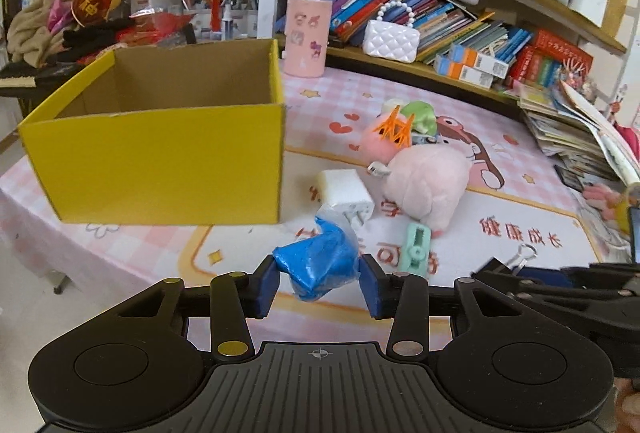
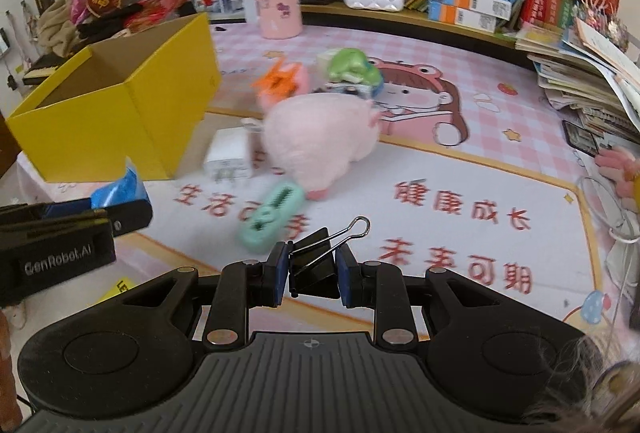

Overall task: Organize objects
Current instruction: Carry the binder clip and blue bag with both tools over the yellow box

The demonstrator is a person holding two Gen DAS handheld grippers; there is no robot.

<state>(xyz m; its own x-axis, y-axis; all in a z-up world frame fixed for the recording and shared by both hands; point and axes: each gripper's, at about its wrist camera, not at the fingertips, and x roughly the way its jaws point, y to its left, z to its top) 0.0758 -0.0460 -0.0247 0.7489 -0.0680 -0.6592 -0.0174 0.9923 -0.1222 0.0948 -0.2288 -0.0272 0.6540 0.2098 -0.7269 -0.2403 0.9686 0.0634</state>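
My left gripper point(image 1: 320, 283) is shut on a crumpled blue plastic packet point(image 1: 318, 263), held above the pink mat; the packet point(image 2: 120, 189) also shows at the left of the right wrist view. My right gripper point(image 2: 313, 275) is shut on a black binder clip point(image 2: 316, 261) with wire handles; the clip point(image 1: 520, 261) appears at the right of the left wrist view. An open yellow cardboard box point(image 1: 160, 149) stands to the left, its inside looking bare. Beside it lie a white plug adapter point(image 1: 348, 193), a pink plush toy point(image 1: 424, 181) and a mint green clip point(image 1: 416, 247).
Behind the plush sit an orange hair claw point(image 1: 394, 127) and a green toy point(image 1: 422, 115). A pink cylinder point(image 1: 306, 35) and a white quilted purse point(image 1: 392, 39) stand at the back by the bookshelves. Stacked books point(image 1: 572, 137) crowd the right edge.
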